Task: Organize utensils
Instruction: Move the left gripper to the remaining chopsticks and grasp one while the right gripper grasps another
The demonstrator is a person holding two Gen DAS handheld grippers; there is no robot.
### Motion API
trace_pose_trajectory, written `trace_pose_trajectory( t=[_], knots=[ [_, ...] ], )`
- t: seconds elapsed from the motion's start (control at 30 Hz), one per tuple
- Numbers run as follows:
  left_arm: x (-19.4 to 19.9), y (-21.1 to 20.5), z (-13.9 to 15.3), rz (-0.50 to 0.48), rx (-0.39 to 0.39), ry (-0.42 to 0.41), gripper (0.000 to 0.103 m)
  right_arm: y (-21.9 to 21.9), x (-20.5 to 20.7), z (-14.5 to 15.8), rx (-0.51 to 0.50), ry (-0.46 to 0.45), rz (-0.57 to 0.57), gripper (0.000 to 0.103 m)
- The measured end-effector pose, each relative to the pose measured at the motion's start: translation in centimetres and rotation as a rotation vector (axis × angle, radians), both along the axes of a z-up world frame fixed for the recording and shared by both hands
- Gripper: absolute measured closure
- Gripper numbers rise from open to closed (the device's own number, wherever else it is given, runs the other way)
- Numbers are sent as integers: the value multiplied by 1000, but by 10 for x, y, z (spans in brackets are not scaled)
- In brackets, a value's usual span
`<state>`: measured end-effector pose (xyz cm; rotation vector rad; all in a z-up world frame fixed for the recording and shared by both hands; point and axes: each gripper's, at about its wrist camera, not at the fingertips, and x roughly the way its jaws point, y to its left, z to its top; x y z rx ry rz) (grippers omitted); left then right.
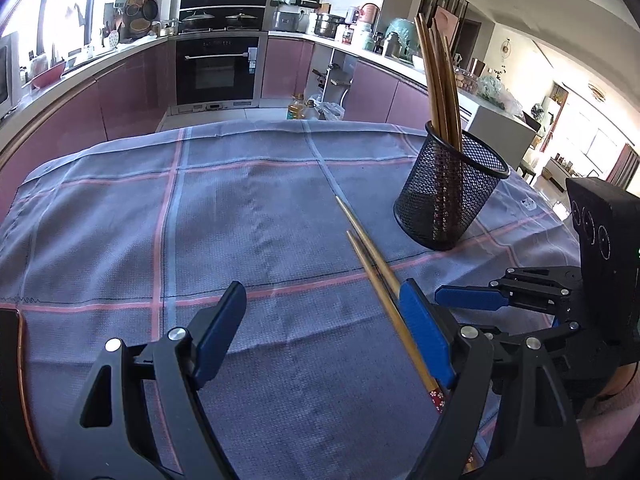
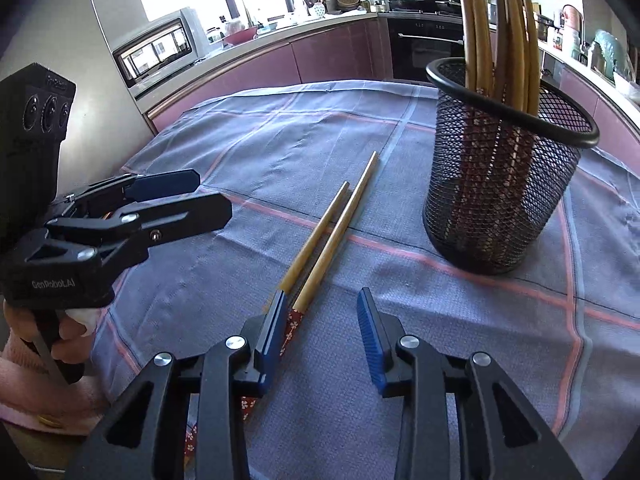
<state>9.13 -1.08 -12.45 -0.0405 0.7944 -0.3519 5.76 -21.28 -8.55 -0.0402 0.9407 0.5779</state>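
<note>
On the cloth-covered tabletop (image 2: pixel 400 320) two loose chopsticks (image 2: pixel 324 236) lie near the mesh holder (image 2: pixel 500 184), both the left claw (image 1: pixel 320 336) and the right claw (image 2: pixel 322 340) released around them, so pinching one stick could flick away its neighbour.

A table carries everything, and a grey-blue cloth (image 1: pixel 248 208) with pink and pale blue stripes covers its top fully. A black mesh cup (image 1: pixel 450 188) stands upright on the cloth, with several chopsticks upright inside it. Just beside the cup, on its left in both views, two loose chopsticks (image 2: pixel 332 228) lie flat on the cloth, side by side
</note>
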Motion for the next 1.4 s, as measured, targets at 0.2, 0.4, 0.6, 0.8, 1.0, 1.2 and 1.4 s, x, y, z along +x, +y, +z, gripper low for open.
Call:
trace_pose_trajectory(
  t=[0.2,0.4,0.6,0.8,1.0,1.2,1.4],
  knots=[
    [0,-16,-10,-55,33,28,30,-13,-3,0,8,12,-7,70],
    [0,-34,-20,-111,73,55,37,-18,-2,-1,17,20,-13,71],
    [5,-48,-31,-134,121,92,48,-20,-2,-2,22,23,-11,71],
    [9,-50,-32,-114,147,85,56,-20,-1,-2,23,20,-8,71],
    [18,-46,-32,-96,148,83,77,-16,2,-1,17,11,-5,70],
    [29,-39,-32,-70,109,102,86,-8,11,-1,22,3,-2,71],
    [28,-36,-32,-62,104,106,79,7,20,-2,-3,-17,9,72]
  ],
)
